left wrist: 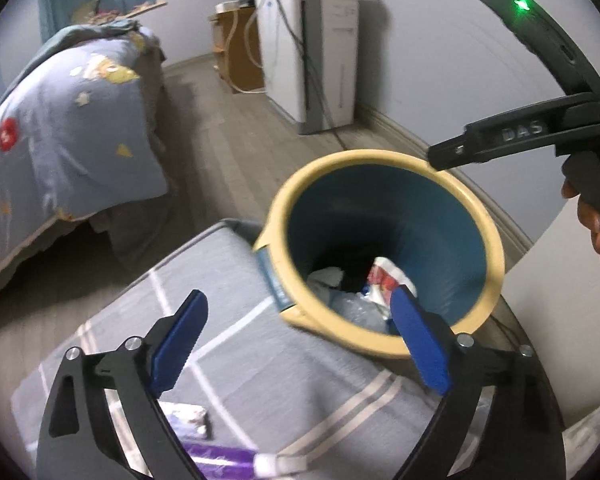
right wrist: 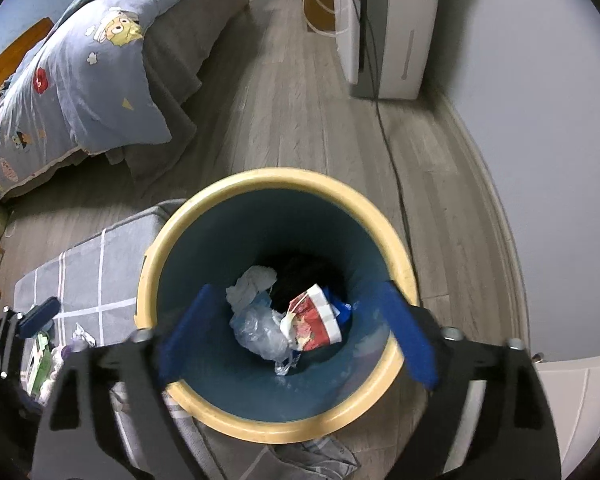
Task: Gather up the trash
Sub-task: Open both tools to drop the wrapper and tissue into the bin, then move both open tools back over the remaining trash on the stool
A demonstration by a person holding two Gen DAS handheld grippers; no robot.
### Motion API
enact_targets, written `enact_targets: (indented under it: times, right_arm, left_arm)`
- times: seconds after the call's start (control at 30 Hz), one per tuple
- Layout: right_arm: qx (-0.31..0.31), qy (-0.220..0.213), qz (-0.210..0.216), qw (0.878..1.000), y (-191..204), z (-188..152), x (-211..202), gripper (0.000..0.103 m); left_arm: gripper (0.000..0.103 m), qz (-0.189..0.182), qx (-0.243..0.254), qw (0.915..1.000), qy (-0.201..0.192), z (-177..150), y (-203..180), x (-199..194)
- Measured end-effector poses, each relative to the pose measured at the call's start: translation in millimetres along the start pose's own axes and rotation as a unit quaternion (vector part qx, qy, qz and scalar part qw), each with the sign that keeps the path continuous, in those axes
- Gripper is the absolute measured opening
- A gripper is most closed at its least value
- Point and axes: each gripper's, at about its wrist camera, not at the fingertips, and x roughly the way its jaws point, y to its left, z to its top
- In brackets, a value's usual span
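A waste bin with a cream rim (left wrist: 380, 158) (right wrist: 276, 176) and a blue inside stands on the floor beside a grey checked mat (left wrist: 260, 380). At its bottom lie a red and white wrapper (right wrist: 316, 320), crumpled clear plastic (right wrist: 260, 330) and a white tissue (right wrist: 252, 280). My right gripper (right wrist: 298, 292) hangs open right over the bin's mouth, nothing between its blue pads. My left gripper (left wrist: 298, 300) is open too, empty, at the bin's near left edge above the mat. A purple wrapper (left wrist: 220, 456) and a small packet (left wrist: 188, 416) lie on the mat below it.
A bed with a blue cartoon quilt (right wrist: 80, 80) stands to the left. A white appliance (right wrist: 388, 28) stands against the far wall, and a black cable (right wrist: 396, 184) runs from it across the wooden floor. More litter (right wrist: 44, 364) lies on the mat at lower left.
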Motion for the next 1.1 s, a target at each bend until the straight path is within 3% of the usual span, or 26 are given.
enact_targets:
  times: [0.13,0.33,0.73,1.1]
  right_arm:
    - [-0.005,-0.012,-0.004,1.0,6.5,0.6,-10.1,0.097]
    - [-0.003,-0.014,0.01,1.0,21.1,-1.1,-18.8,0.097]
    - [-0.069,-0.036,0.026,0.997,87.8,-8.7,-39.2,0.097]
    - [-0.138,-0.028,0.023,0.99,158.9,-25.3,-43.1,0.097]
  left_arm:
    - [0.094,0.012,-0.018,0.9998,-0.004,-4.6,22.6,-19.7]
    - [0.095,0.043,-0.05,0.9977,-0.013,-19.1,70.3,-62.1]
    - [0.095,0.137,-0.104,0.985,0.008,-75.3,168.9,-147.8]
    - [0.095,0.145,-0.174,0.9739,0.011,-131.2,207.4,-171.2]
